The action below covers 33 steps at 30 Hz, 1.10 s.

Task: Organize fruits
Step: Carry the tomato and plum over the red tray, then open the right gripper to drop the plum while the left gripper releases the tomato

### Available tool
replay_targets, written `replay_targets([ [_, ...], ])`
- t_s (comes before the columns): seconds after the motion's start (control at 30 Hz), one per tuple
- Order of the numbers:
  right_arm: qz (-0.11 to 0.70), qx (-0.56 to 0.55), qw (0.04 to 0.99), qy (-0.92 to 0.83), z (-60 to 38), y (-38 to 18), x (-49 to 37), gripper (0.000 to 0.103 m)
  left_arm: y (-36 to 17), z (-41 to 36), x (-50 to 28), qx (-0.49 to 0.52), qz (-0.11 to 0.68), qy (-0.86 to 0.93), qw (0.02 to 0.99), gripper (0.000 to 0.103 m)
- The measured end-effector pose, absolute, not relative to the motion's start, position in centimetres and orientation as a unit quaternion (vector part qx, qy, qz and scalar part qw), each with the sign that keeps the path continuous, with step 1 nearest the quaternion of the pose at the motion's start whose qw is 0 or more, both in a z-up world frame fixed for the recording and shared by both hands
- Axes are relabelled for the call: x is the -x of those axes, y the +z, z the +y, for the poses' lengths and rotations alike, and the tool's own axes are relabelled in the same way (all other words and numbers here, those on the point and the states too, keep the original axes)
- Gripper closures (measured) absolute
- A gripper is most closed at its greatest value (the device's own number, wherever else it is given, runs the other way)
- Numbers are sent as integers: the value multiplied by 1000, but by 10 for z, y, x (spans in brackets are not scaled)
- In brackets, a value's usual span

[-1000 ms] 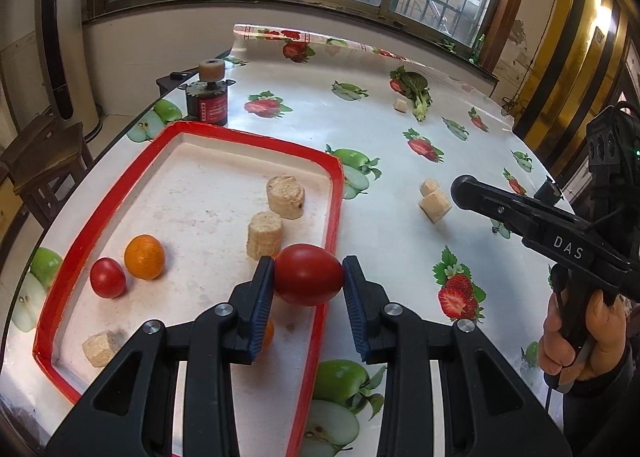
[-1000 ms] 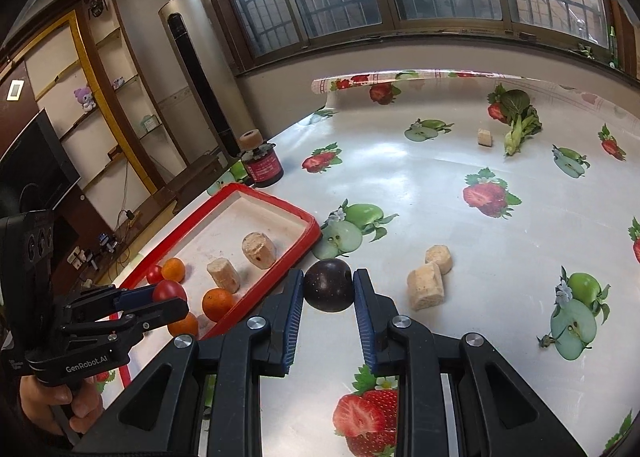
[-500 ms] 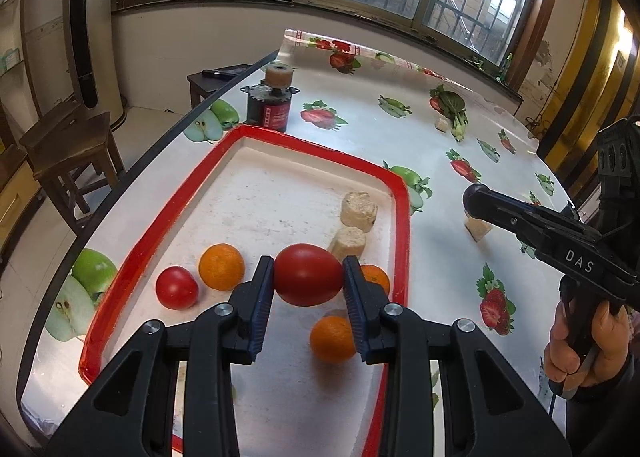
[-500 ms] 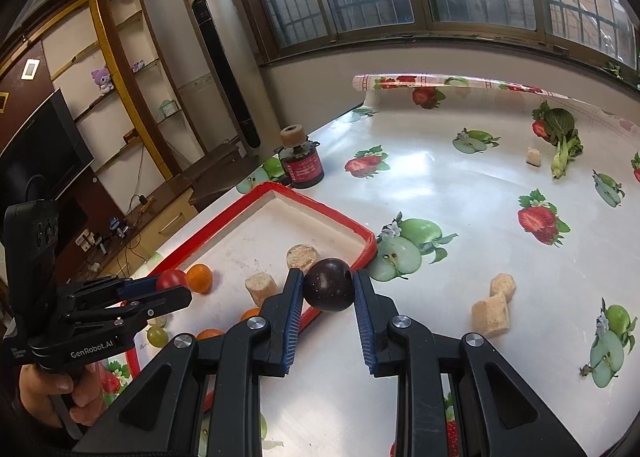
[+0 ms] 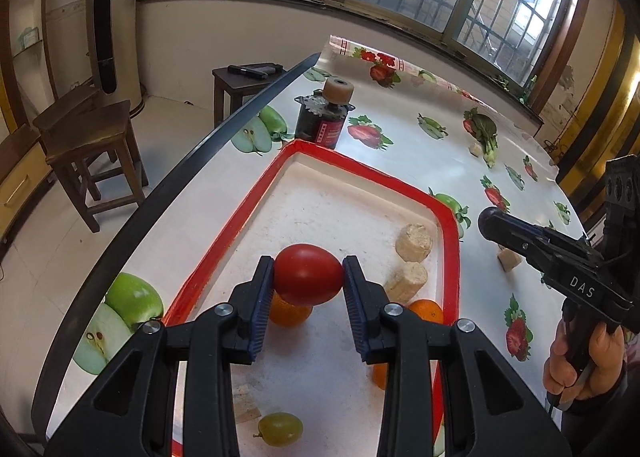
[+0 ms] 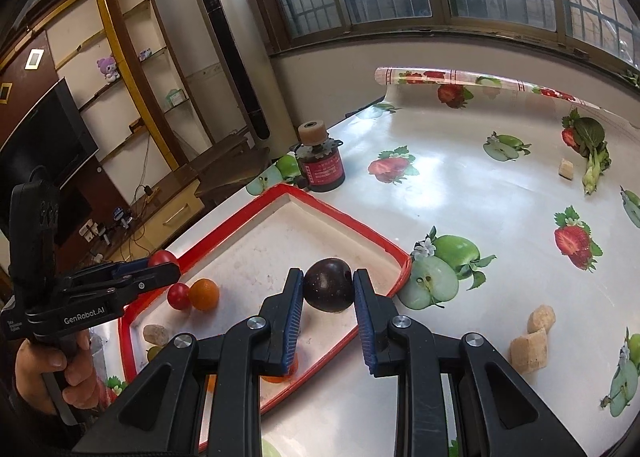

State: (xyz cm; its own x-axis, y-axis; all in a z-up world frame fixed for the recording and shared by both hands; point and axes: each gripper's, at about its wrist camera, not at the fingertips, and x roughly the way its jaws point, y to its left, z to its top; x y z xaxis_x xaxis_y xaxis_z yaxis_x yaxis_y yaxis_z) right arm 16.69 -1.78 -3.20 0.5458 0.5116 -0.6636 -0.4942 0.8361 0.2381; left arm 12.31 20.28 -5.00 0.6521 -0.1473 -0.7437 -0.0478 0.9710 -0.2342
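Note:
My left gripper [image 5: 308, 277] is shut on a red tomato [image 5: 307, 274] and holds it above the red-rimmed tray [image 5: 364, 171], over an orange [image 5: 290, 313]. My right gripper [image 6: 328, 291] is shut on a dark plum [image 6: 329, 290] and holds it above the tray's [image 6: 348, 222] right side. The tray holds a small tomato [image 6: 178, 295], an orange [image 6: 204, 294], another orange [image 5: 428, 311], a green grape [image 5: 280, 428] and beige cork-like blocks [image 5: 414, 243]. The left gripper also shows in the right wrist view [image 6: 160, 267], the right one in the left wrist view [image 5: 490, 219].
A dark jar with a cork lid [image 6: 320, 161] stands behind the tray. Beige blocks [image 6: 530, 347] lie on the fruit-print tablecloth to the right of the tray, with another [image 6: 566, 169] next to a green vegetable [image 6: 592, 153] far back. Wooden stools [image 5: 88, 153] stand left of the table edge.
Both grippers have moved left and over the tray with their fruits held. The left gripper has moved further in over the tray; the right one has crossed the tray's right rim.

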Motion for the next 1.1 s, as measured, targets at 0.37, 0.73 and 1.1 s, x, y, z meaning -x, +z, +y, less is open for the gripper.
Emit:
replay_targets([
  [0.37,405,-9,870,282,3,-52,-203,77,-59,189,-168,104,438,-38,892,71],
  [0.73,428,6,862,271,10,-77,-226,77,-86,176,-196,95,478,-45,872,71],
  [1.1,436,5,857,276,13,-86,-232,74,-96,179,-203,95,494,-39,863,71],
])
